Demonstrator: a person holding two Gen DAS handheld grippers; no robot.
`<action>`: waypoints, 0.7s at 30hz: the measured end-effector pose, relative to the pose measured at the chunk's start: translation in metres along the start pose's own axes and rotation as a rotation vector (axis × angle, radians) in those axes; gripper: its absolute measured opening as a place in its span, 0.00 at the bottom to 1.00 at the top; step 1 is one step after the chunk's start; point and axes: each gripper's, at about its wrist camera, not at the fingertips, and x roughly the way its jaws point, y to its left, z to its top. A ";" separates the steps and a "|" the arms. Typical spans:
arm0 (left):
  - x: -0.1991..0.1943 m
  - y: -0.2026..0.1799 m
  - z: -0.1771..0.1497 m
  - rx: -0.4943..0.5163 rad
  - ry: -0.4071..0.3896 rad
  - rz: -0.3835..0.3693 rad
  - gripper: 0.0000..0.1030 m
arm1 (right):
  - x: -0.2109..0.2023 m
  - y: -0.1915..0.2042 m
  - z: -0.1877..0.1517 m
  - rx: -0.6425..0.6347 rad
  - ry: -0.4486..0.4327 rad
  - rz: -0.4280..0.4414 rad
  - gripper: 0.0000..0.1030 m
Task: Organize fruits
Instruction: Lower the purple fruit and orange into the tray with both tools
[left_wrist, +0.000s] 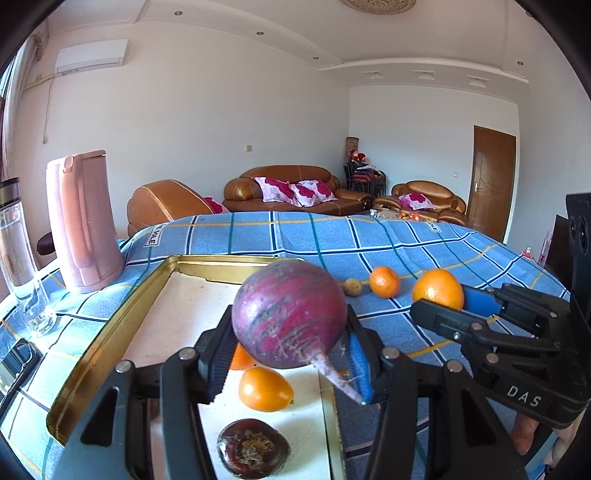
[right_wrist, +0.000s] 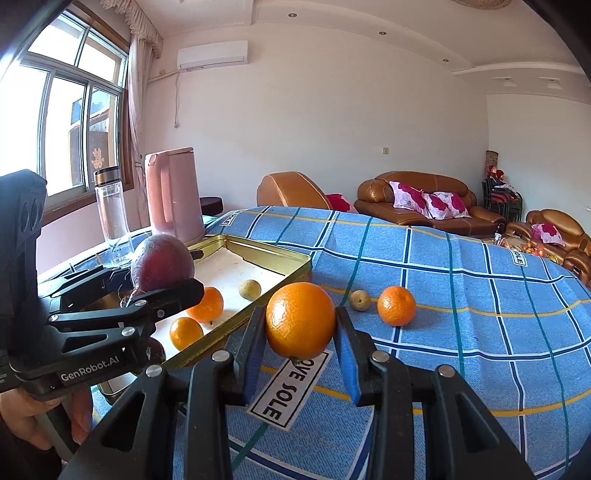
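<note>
Left hand-held gripper (left_wrist: 290, 354) clamps a purple-red radish (left_wrist: 290, 314) above the gold tray (left_wrist: 110, 332), positioned for release beside the fruit already gathered there. Right hand-held gripper (right_wrist: 300, 341) grips an orange (right_wrist: 300, 320) over the checked counter (right_wrist: 461, 332); a mandarin (right_wrist: 397, 305) and small brown fruit (right_wrist: 360, 300) await collection.

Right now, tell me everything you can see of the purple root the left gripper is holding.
The purple root is round, beet- or radish-like, with dull magenta-purple skin, pale scuffs and fine rootlets. A thin tapering tail points down toward the camera. It is clamped on both sides between the left gripper's fingers, lifted clear above the gold tin tray and touching nothing else. From the right wrist view it looks darker, hanging over the tray's near end.
</note>
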 end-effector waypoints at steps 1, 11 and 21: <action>0.000 0.002 0.000 -0.004 0.003 0.004 0.54 | 0.001 0.003 0.000 -0.005 0.002 0.006 0.37; -0.003 0.026 -0.002 -0.030 0.018 0.035 0.54 | 0.012 0.031 0.008 -0.045 0.008 0.057 0.37; -0.008 0.051 -0.004 -0.052 0.035 0.073 0.54 | 0.020 0.057 0.013 -0.085 0.012 0.101 0.37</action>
